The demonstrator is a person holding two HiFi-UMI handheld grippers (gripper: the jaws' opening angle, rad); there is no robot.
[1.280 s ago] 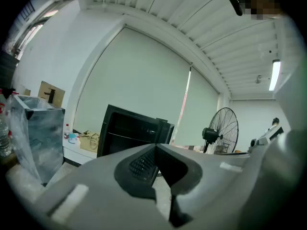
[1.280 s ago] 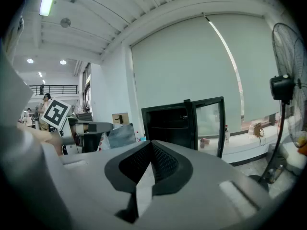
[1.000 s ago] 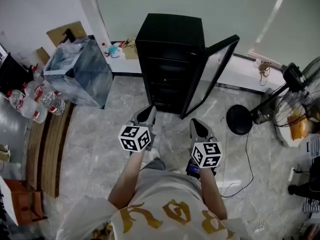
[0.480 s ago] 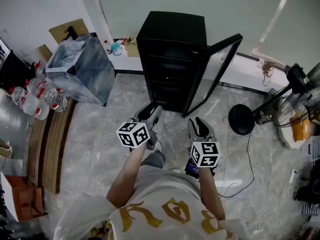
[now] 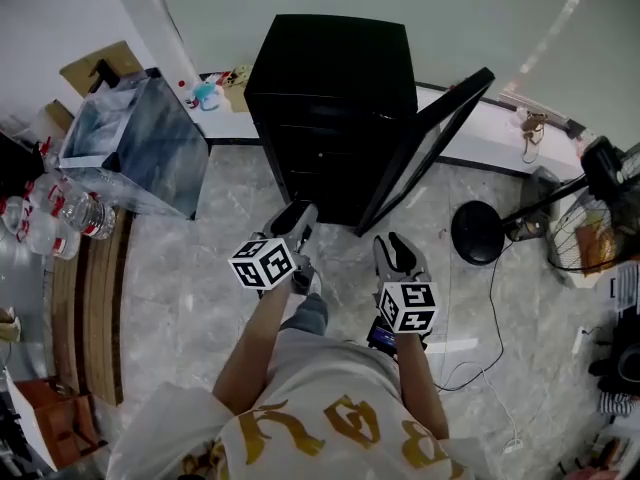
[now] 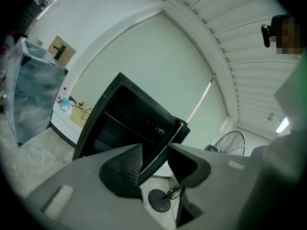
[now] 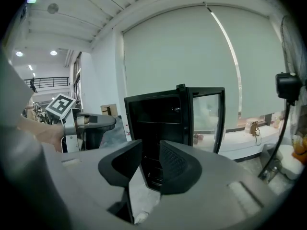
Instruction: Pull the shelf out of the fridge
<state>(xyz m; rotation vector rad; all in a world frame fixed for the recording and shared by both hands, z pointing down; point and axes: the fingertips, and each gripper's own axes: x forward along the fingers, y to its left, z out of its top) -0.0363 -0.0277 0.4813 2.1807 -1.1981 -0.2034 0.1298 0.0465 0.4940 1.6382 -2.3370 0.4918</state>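
Closer to the open black fridge (image 5: 335,68), left tongs (image 5: 298,214) and right tongs (image 5: 392,249) gape empty; its thin dark shelf (image 7: 153,122) seems stiff, light: pinch the front edge.

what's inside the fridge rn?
The black fridge has its door swung open. The right gripper view shows dark horizontal shelves inside, none sticking out. The interior is too dark to tell whether anything sits on them.
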